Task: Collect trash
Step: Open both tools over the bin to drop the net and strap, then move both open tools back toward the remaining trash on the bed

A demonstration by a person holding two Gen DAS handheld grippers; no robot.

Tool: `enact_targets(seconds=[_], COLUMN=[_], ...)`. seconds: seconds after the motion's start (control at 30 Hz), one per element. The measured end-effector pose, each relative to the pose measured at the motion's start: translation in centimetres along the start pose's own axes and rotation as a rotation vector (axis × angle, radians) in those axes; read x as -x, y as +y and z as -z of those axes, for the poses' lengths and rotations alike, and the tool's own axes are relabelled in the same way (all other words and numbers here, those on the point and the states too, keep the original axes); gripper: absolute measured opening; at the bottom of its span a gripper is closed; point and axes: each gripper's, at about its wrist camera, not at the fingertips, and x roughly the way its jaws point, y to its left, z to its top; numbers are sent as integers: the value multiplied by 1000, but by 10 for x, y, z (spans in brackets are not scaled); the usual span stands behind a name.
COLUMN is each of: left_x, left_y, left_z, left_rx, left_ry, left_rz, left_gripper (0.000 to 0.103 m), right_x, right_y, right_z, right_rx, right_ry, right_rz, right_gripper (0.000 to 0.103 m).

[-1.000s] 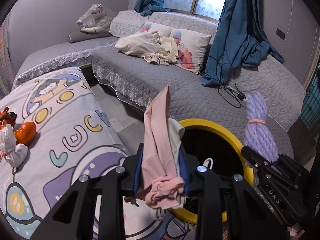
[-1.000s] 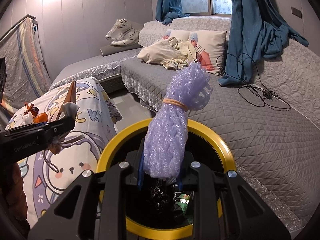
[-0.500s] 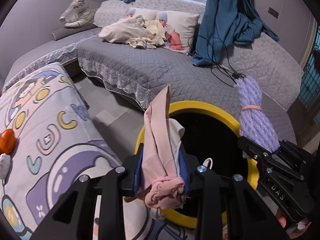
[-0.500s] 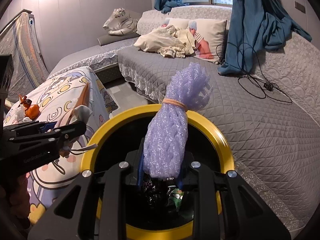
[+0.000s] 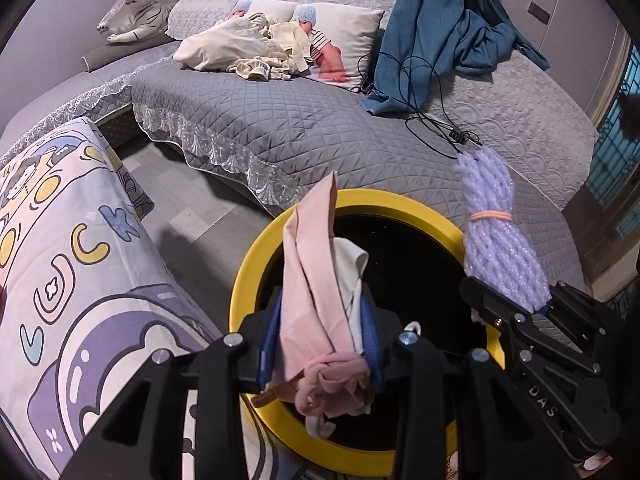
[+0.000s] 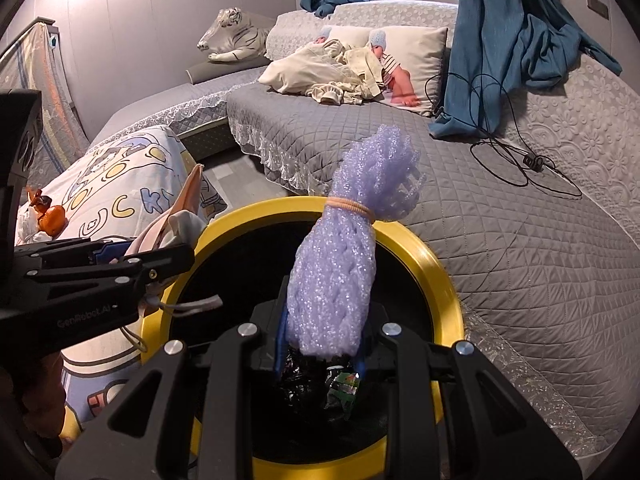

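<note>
A yellow-rimmed bin (image 5: 248,280) with a black inside stands below both grippers. My left gripper (image 5: 320,344) holds a pink and white mask-like bundle (image 5: 316,264) between its blue pads, over the bin's left rim. Its jaws are opening, with the bundle still between them and strings dangling. My right gripper (image 6: 324,344) is shut on a purple foam net bundle (image 6: 340,272) tied with an orange band, upright over the bin's mouth. Dark crumpled wrappers (image 6: 320,384) lie inside the bin. The right wrist view shows the left gripper (image 6: 120,264) at the left rim (image 6: 440,280).
A table under a cartoon-print cloth (image 5: 60,280) stands left of the bin, with orange peel and tissue (image 6: 48,216) on it. A grey quilted sofa (image 5: 320,132) curves behind, carrying pillows, a black cable (image 5: 432,120), a blue curtain (image 5: 440,32) and a plush tiger (image 5: 132,12).
Both grippers have moved forward and down towards the bin. More of the bin's mouth now lies under the left gripper. Each still carries its bundle.
</note>
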Motion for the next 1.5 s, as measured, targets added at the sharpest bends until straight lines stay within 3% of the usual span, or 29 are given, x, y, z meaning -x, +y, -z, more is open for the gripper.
enact_targets(seconds=[0.1,0.17,0.23,0.33,0.53,0.77,1.13,1.5], left_x=[0,1,2,6,19,45,107,161], left_y=[-1,-1,1,8,25,61,154,260], left_z=[0,1,1,0,-6,-14,-18,8], left_rx=[-1,5,13,45,85,126,230,341], left_ry=[-3,-4,-11,-19,-58,-127,-228,-254], left_rz=[5,11,2,7,-3,-78,-226,-390], left_gripper=[42,50,52,64,75,89,95,95], right_x=[0,0,1,3,10,27,37,22], right_y=[-2,-5,-7,-11,-15,6,80,179], right_z=[1,1,0,-1,-4,-13,-32,-39], right_rx=[-6,-17,-28,-44,-59,-11,136,295], right_ry=[3,0,-5,-11,-30,-91,-148,-132], right_rz=[6,3,6,10,21,-6,-95,-261], right_gripper=[27,42,49,55,59,73,90,92])
